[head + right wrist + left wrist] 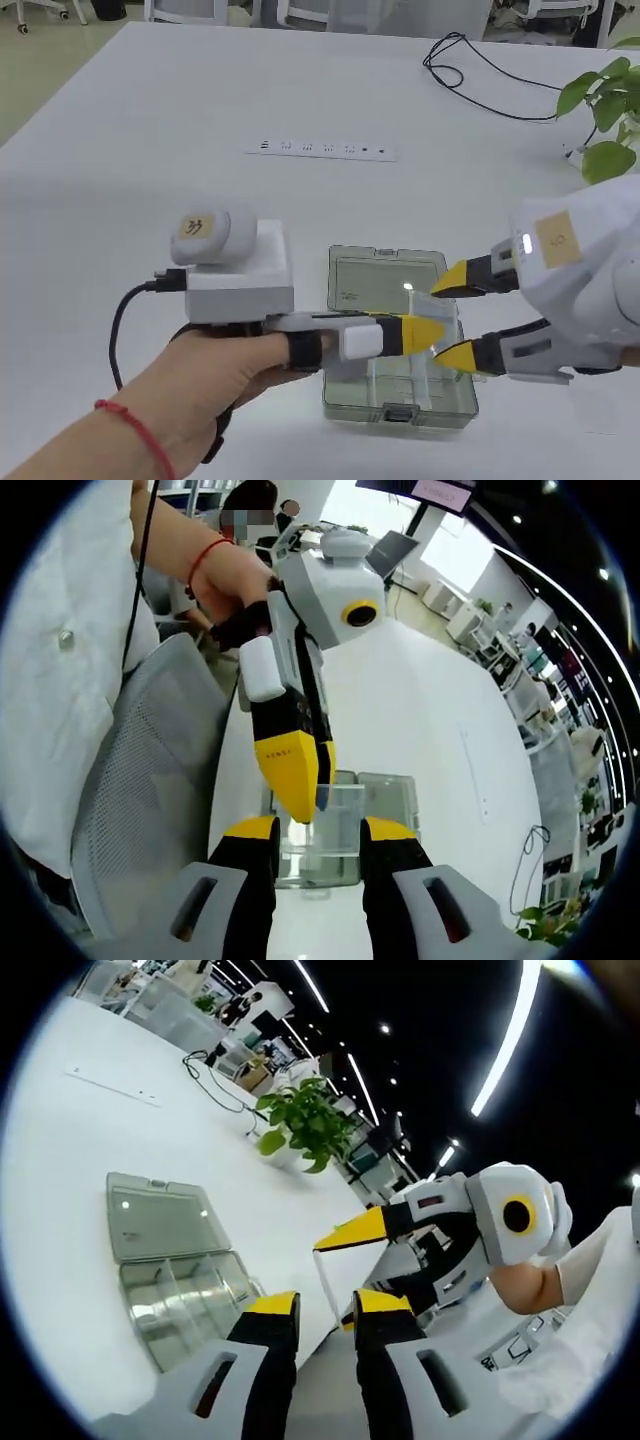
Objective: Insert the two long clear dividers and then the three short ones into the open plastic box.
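Over the box (400, 415) by the desk's (200, 120) near edge, left gripper (300, 795) pinches a divider (345, 815), right gripper (320, 830) gapes around it: best kept upright, lowered square.

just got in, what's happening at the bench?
A person holds a tool in each hand over the open plastic box on the white table. The left tool is pinching a clear divider above the box; the right tool faces it, jaws open either side of the divider. How many dividers are already seated is unclear.
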A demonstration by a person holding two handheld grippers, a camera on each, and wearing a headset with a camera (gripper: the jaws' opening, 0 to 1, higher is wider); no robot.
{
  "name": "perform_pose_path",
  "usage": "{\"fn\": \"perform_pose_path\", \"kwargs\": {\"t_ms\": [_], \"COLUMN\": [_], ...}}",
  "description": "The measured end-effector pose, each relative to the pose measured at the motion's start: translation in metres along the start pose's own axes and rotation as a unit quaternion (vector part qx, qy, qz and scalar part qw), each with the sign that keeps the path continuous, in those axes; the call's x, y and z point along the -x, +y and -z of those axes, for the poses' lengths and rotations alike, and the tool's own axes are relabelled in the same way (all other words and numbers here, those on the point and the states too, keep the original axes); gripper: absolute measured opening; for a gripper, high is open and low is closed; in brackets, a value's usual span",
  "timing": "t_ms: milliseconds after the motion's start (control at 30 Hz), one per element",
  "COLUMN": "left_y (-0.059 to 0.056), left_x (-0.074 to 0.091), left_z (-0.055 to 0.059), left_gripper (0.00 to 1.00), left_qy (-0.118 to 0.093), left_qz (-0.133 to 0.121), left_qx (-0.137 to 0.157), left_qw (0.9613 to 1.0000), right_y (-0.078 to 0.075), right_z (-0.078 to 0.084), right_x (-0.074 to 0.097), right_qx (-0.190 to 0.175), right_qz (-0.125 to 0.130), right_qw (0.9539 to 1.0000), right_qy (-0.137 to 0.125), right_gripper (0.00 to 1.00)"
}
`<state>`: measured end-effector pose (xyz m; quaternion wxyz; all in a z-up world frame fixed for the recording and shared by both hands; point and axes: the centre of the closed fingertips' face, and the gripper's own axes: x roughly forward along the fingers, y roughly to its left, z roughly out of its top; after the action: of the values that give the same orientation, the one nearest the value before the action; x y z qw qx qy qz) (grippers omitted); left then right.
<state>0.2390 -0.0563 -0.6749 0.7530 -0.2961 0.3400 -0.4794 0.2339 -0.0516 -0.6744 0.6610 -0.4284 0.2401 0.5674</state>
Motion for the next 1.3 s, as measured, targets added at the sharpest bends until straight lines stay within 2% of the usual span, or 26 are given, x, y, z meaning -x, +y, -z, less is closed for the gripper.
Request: {"fn": "perform_pose_path", "kwargs": {"t_ms": [100, 200, 500, 767, 1000, 1067, 1200, 1300], "left_y": [-0.0006, -0.0012, -0.0006, -0.0022, -0.0011, 0.0009, 0.0018, 0.0039], "left_x": [-0.0001, 0.0003, -0.0005, -0.0001, 0.0006, 0.0014, 0.0030, 0.0046], "left_z": [0.0017, 0.0009, 0.0054, 0.0079, 0.0085, 0.0098, 0.0095, 0.0101], "left_gripper": [0.12, 0.08, 0.00, 0.00, 0.00, 0.00, 0.00, 0.00], "left_qy": [0.003, -0.004, 0.001, -0.003, -0.009, -0.006, -0.007, 0.001], "left_qz": [0.003, 0.010, 0.014, 0.024, 0.022, 0.014, 0.013, 0.007], "left_qx": [0.004, 0.020, 0.028, 0.044, 0.052, 0.038, 0.033, -0.005], "left_qw": [1.0000, 0.9998, 0.9995, 0.9987, 0.9984, 0.9992, 0.9993, 1.0000], "right_y": [0.0003, 0.0014, 0.0050, 0.0074, 0.0078, 0.0072, 0.0039, -0.0005], "right_z": [-0.0018, -0.0026, -0.0020, -0.0017, -0.0029, -0.0033, -0.0065, -0.0076], "right_x": [0.0004, 0.0004, -0.0009, -0.0021, -0.0036, -0.0037, 0.0006, 0.0051], "right_qx": [0.000, 0.004, 0.011, 0.014, 0.019, 0.018, 0.008, -0.011], "right_qz": [-0.001, -0.002, -0.008, -0.013, -0.014, -0.014, -0.015, -0.018], "right_qw": [1.0000, 1.0000, 0.9999, 0.9998, 0.9997, 0.9997, 0.9998, 0.9994], "right_qy": [-0.002, -0.002, 0.002, 0.003, 0.000, -0.002, -0.013, -0.027], "right_gripper": [0.33, 0.33, 0.33, 0.33, 0.34, 0.34, 0.35, 0.35]}}
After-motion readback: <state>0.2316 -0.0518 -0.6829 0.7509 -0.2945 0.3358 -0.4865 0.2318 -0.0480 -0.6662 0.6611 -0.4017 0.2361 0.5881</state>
